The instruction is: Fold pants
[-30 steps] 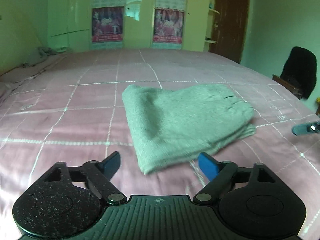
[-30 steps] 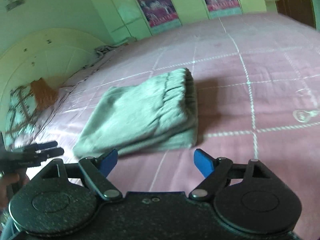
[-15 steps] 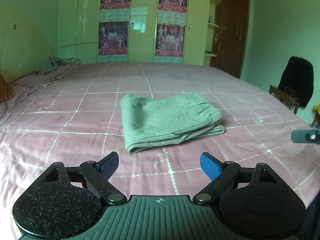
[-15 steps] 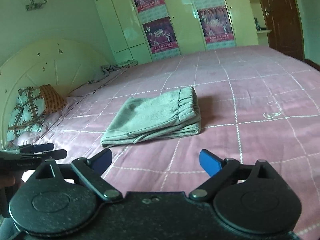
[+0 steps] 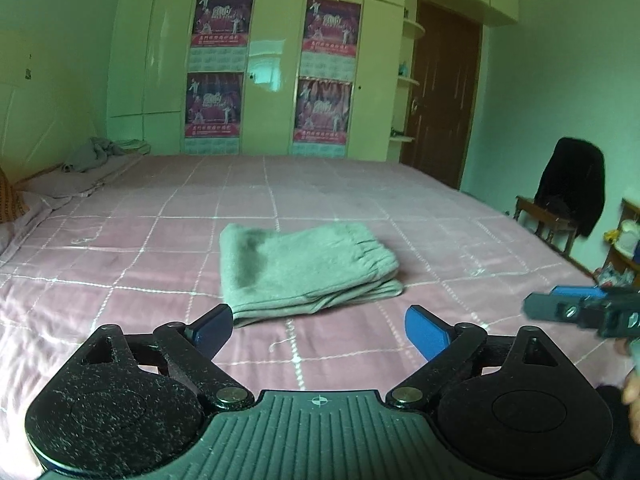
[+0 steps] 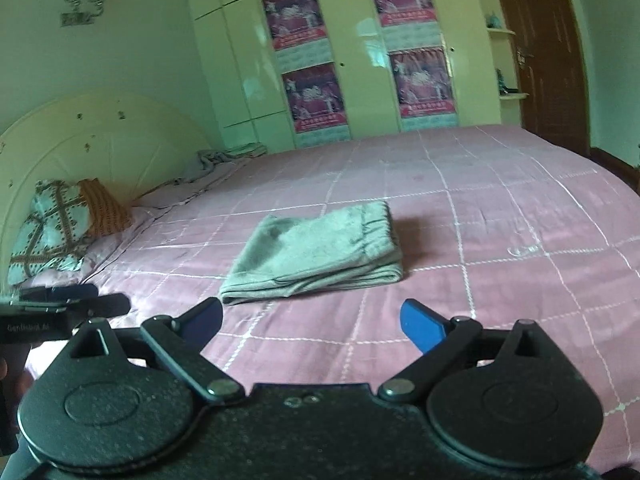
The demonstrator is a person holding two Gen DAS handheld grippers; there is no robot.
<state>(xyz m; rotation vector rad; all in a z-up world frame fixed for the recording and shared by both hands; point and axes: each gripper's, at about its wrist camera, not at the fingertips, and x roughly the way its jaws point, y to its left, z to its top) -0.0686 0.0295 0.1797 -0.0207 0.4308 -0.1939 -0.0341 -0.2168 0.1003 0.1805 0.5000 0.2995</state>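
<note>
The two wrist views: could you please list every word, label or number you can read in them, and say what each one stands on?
"GenRobot.AI", faint and partly blurred, on the side of the left gripper, seen in the right wrist view.
Posters on the wardrobe doors: lines of characters and calendar grids, too small and blurred to read.
Folded pants and bedspread: no text visible.

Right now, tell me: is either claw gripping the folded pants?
No: the folded pants lie alone on the pink bedspread, with the left claw and right claw open and short of them.
</note>
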